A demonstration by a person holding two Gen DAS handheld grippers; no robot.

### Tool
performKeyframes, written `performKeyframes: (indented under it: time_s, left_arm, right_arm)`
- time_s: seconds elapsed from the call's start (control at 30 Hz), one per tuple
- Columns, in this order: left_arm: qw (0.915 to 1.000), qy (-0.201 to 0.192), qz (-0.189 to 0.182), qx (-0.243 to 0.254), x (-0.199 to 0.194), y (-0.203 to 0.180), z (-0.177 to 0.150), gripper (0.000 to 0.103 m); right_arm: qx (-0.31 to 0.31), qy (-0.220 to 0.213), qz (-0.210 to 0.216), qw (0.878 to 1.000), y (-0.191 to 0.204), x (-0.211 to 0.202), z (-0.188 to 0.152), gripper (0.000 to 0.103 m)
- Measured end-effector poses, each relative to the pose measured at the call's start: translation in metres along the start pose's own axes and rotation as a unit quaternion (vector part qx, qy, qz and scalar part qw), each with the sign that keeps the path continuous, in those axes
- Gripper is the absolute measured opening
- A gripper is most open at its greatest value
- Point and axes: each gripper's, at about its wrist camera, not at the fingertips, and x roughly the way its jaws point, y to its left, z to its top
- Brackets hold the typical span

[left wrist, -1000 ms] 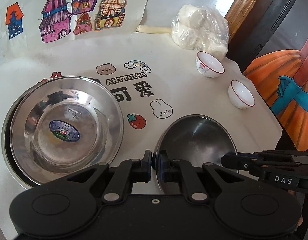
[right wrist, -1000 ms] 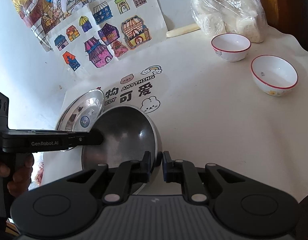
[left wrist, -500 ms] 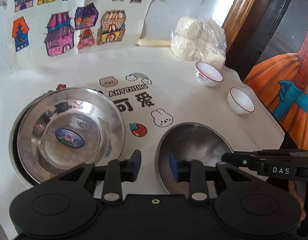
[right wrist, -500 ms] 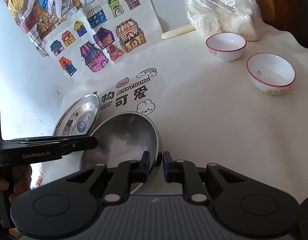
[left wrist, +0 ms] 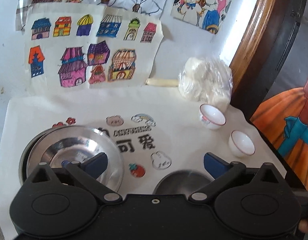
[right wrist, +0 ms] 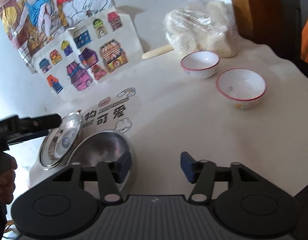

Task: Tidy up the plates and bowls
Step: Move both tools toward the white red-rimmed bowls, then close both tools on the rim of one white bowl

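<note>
Two views. On left wrist view our left gripper (left wrist: 155, 161) is spread wide, holding nothing, above the shiny stacked steel plates (left wrist: 74, 152); the dull grey steel bowl (left wrist: 183, 181) lies apart, unstacked.

On right wrist view our right gripper (right wrist: 156, 165) gapes empty; two white red-rimmed bowls (right wrist: 240, 88) stand apart, so we judge much remains.

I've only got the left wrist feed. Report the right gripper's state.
Observer: The right gripper is open, holding nothing.
Operator: Describe the steel bowl; my view hides most of it.
Observer: The steel bowl is empty and upright on the cloth, beside the steel plates.
Operator: Check inside the nearer white bowl.
Observer: The nearer white bowl is empty apart from a small dark mark inside.
</note>
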Motion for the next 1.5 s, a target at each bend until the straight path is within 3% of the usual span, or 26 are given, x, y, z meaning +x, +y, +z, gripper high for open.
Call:
performKeyframes:
  time_s: [0.03, 0.1, 0.27, 0.47, 0.8, 0.9, 1.07, 1.43, 1.5]
  left_arm:
    - [1.0000, -0.001, 0.002, 0.001, 0.002, -0.004, 0.002, 0.102]
    - [1.0000, -0.001, 0.007, 0.001, 0.006, -0.014, 0.005, 0.102]
    - [0.9998, 0.005, 0.019, 0.001, 0.023, -0.038, 0.015, 0.102]
    - [0.9989, 0.039, 0.020, 0.019, 0.061, -0.068, 0.023, 0.102]
    - [0.9956, 0.074, 0.017, 0.055, 0.122, -0.131, 0.028, 0.102]
    - [0.9941, 0.081, 0.017, 0.070, 0.138, -0.148, 0.029, 0.102]
    - [0.9921, 0.089, 0.019, 0.086, 0.161, -0.169, 0.029, 0.102]
    - [0.9909, 0.119, 0.019, 0.060, 0.194, -0.176, 0.023, 0.102]
    - [0.9907, 0.122, 0.016, 0.058, 0.196, -0.177, 0.022, 0.098]
  right_arm:
    - [0.003, -0.007, -0.002, 1.000, -0.004, -0.002, 0.000, 0.074]
    - [0.004, -0.023, -0.010, 1.000, -0.010, -0.006, 0.001, 0.092]
    - [0.020, -0.062, -0.024, 0.998, -0.032, -0.011, 0.001, 0.103]
    - [0.022, -0.117, -0.063, 0.991, -0.058, -0.014, 0.001, 0.103]
    - [0.030, -0.221, -0.170, 0.960, -0.095, -0.005, 0.002, 0.103]
    - [0.020, -0.224, -0.205, 0.953, -0.102, 0.006, 0.008, 0.103]
    - [0.026, -0.219, -0.199, 0.955, -0.114, 0.018, 0.016, 0.103]
    - [0.030, -0.206, -0.193, 0.959, -0.130, 0.032, 0.021, 0.102]
    - [0.030, -0.208, -0.188, 0.959, -0.131, 0.032, 0.022, 0.100]
